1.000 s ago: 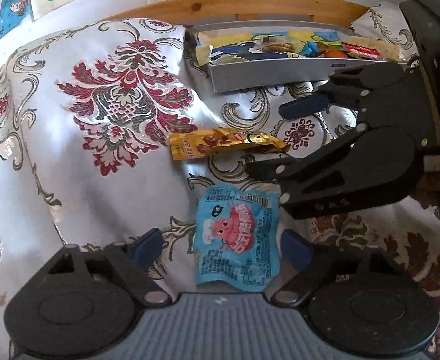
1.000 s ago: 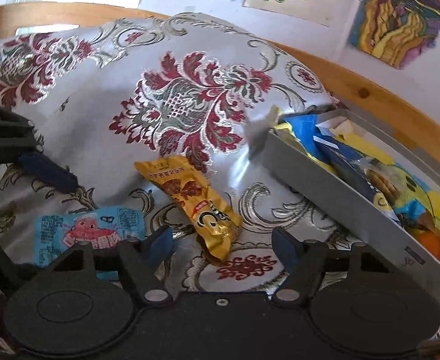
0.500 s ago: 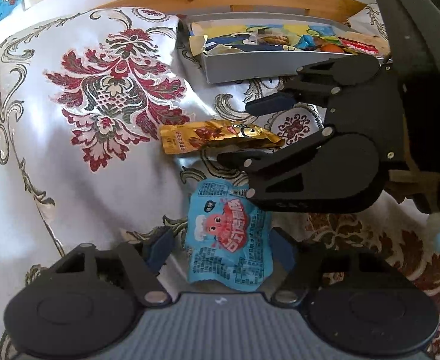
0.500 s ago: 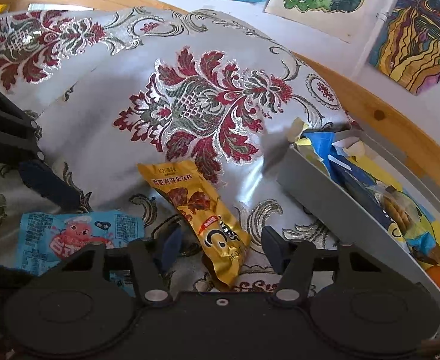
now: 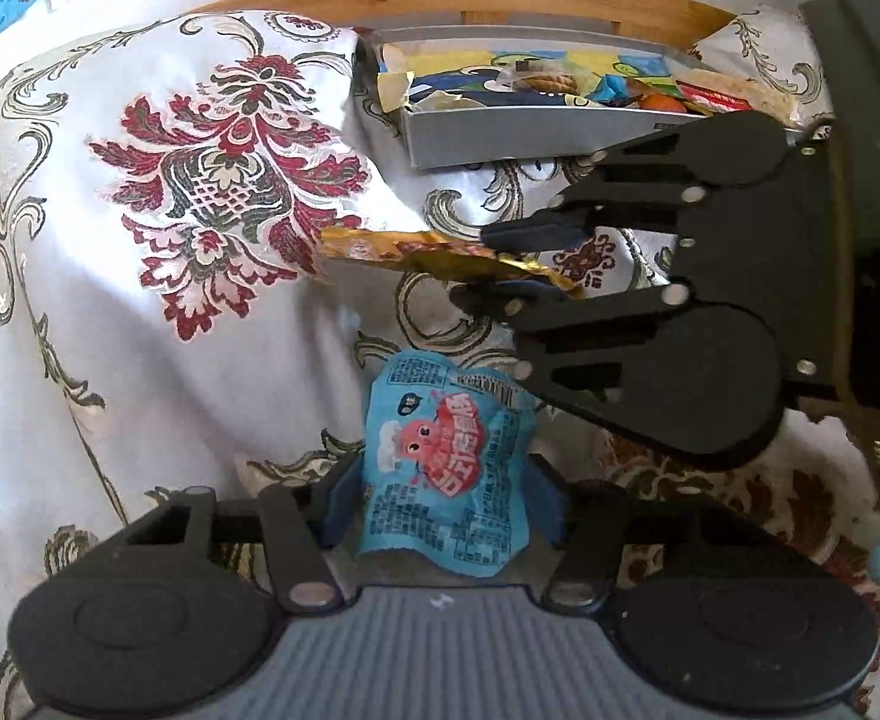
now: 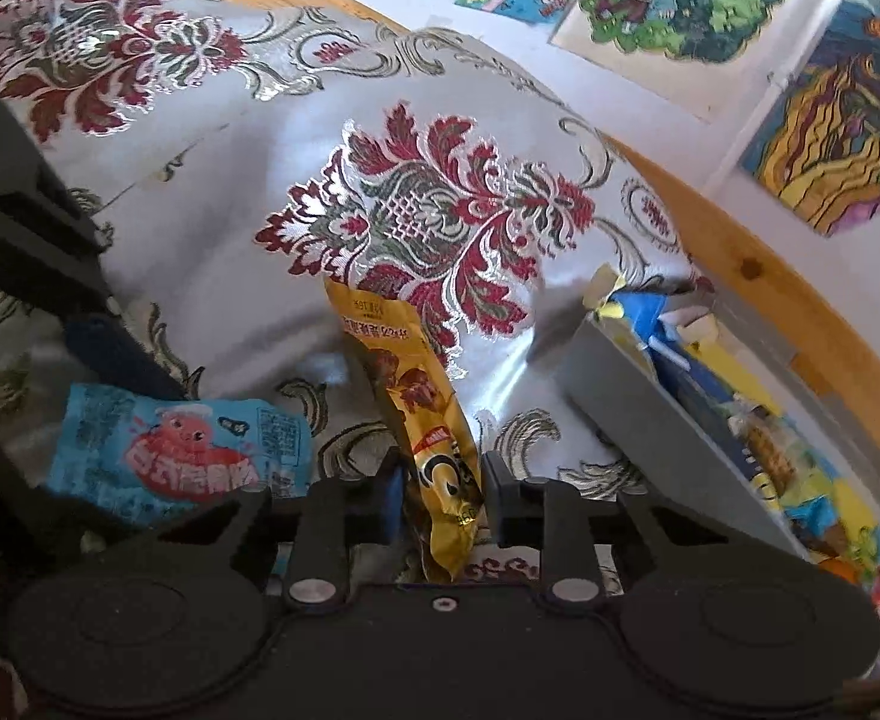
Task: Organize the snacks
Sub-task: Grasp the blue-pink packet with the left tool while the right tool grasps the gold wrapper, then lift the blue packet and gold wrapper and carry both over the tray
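Snacks were being picked up, one in each gripper. The gold pack [image 6: 425,414] sat between the jaws of the right gripper [image 6: 442,495], and the jaws were pressed tight on its near end, with the rest of the pack sticking out in front of them. The blue pack [image 5: 445,468] lay between the jaws of the left gripper [image 5: 440,501]. Those jaws were narrow and touched the pack's sides, so it looked gripped, though I could not be sure how firmly.

The step in hand seemed to be the grab. Next, each pack would need to be lifted and carried to the gray tray [image 5: 535,132], far ahead of the left jaws and off to the right of the right jaws, then let go over a free spot.

The tray was full of wrappers that were hard to tell apart. Its far end was hidden behind the right gripper. The tablecloth [image 6: 296,138] covered the table.
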A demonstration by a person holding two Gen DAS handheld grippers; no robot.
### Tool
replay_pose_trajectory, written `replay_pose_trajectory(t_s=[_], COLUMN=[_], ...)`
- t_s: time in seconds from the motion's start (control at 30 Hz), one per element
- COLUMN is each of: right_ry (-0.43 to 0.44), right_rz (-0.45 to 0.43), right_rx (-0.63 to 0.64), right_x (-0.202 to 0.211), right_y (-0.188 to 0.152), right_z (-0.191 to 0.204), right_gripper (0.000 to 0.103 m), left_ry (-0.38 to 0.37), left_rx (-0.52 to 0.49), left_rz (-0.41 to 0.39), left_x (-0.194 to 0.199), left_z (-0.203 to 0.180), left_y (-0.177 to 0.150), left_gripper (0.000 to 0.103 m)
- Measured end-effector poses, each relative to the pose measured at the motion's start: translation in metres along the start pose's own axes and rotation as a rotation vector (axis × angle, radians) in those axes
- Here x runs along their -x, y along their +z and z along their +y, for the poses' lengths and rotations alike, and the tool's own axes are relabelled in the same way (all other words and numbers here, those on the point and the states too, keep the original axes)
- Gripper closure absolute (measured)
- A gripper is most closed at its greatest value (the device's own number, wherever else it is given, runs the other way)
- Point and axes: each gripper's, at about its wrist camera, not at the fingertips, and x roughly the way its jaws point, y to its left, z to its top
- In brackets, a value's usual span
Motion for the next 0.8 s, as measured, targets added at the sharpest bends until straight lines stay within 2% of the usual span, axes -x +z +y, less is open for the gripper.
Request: replay_pose_trajectory(t_s=[0.2,0.43,0.6,0.8], right_ry=[-0.054,-0.128,-0.173,-0.227], right_rz=[0.000,-0.008,-0.017,-0.030], right_rx=[0.035,-0.013,-0.057,-0.113], right_x=[0.024,0.064,0.100,0.142], right_y=[-0.002,0.000,-0.002,-0.006], right_z=[-0.004,-0.023,-0.034,-0.044], right_gripper=[0.076,0.076,0.075,0.075], left_ry=[-0.001,-0.027,-0.058,-0.057], left_rx=[0.022,0.079,0.121,0.149], left_rz=[-0.001,-0.019,-0.064,-0.144], left_x=[0.003,0.018,0.037,0.064], left_z=[-0.002,-0.007,-0.013,-0.027], left_y=[0.001,0.001,0.001,0.005], left_gripper=[0.044,0.045,0.045,0.045])
